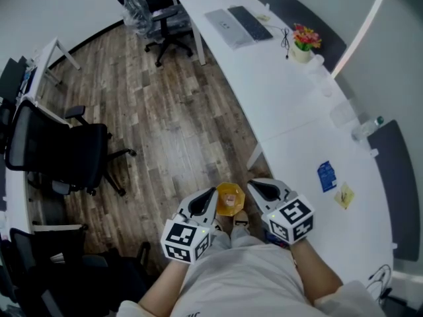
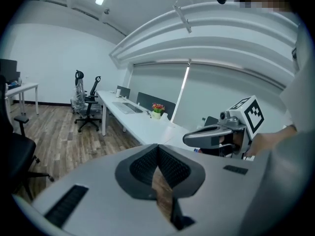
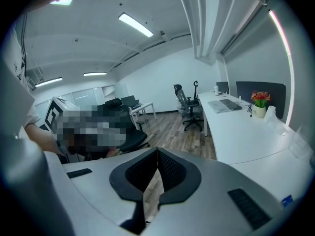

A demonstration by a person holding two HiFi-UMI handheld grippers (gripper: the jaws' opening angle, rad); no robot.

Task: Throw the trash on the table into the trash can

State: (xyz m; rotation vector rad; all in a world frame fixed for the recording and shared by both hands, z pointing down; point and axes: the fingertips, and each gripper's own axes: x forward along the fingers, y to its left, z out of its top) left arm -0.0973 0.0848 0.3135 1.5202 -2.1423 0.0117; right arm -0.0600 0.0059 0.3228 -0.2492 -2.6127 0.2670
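Both the left gripper (image 1: 209,198) and right gripper (image 1: 255,187) are clenched empty; blue packet (image 1: 326,176) and yellow scrap (image 1: 344,195) lie on the desk (image 1: 284,104) to the latter's right, where unopened jaws could shove them off

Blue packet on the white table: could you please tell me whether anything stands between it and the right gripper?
Nothing visible does. The shut, empty right gripper hangs at the edge of the long white table, and only bare tabletop separates it from the flat blue packet.
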